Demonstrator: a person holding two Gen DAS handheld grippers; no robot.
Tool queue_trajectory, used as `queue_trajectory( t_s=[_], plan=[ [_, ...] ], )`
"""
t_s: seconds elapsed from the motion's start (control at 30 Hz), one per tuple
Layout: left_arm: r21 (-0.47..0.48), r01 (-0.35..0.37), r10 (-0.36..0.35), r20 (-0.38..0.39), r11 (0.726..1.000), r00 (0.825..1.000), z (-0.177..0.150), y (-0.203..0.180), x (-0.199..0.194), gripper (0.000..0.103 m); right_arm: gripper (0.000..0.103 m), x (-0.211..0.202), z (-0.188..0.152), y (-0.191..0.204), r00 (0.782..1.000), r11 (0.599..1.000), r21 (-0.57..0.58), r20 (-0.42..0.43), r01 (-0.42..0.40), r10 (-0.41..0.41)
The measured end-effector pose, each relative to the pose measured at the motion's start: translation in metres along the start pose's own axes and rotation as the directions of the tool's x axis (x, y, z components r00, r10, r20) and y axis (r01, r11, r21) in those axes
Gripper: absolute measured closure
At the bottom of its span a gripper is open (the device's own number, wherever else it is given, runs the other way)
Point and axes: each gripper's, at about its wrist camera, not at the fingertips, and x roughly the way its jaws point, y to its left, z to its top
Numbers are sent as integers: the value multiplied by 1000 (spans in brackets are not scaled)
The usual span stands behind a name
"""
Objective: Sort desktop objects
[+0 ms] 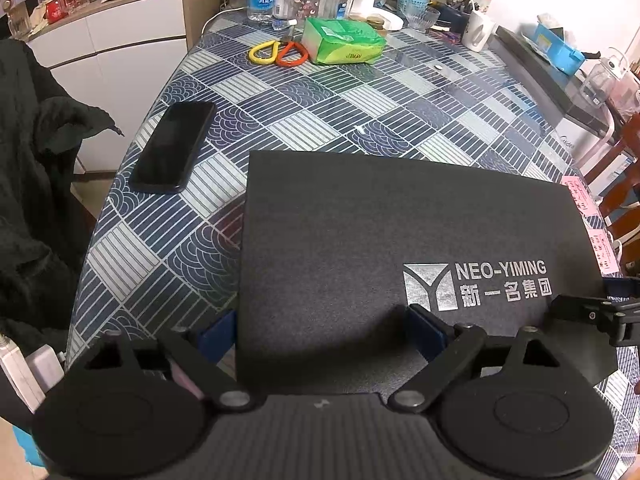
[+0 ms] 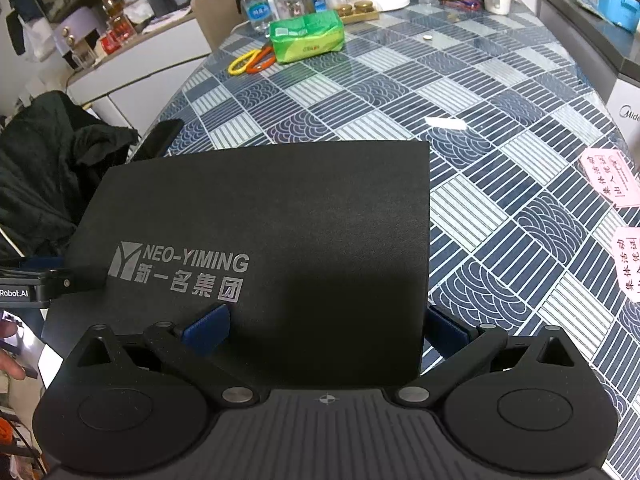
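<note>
Both grippers, left (image 1: 320,332) and right (image 2: 326,330), straddle the box's (image 1: 400,232) near corners, jaws apart, seemingly to lift it level.

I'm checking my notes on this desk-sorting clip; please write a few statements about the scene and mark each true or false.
1. A black phone lies on the table, left of the dark notebook. True.
2. The scissors have blue handles. False: one is yellow, one orange.
3. The green packet lies beside the scissors. True.
4. The notebook cover is blank. False: it reads NEO-YIMING in silver.
5. The jaws of the left gripper straddle the notebook's near left corner. True.
</note>
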Motion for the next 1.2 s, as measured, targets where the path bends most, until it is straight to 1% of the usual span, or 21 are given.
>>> queue_trajectory(
  t_s=[0.6,1.2],
  plan=[
    [5,-5,5,28,1000,1000,-5,-1,-1,0,0,1,-1,-2,1000,1000,6,14,-4,4],
    [-28,-22,23,21,999,1000,-3,-2,0,0,0,0,-5,-3,1000,1000,14,26,-4,4]
  ],
)
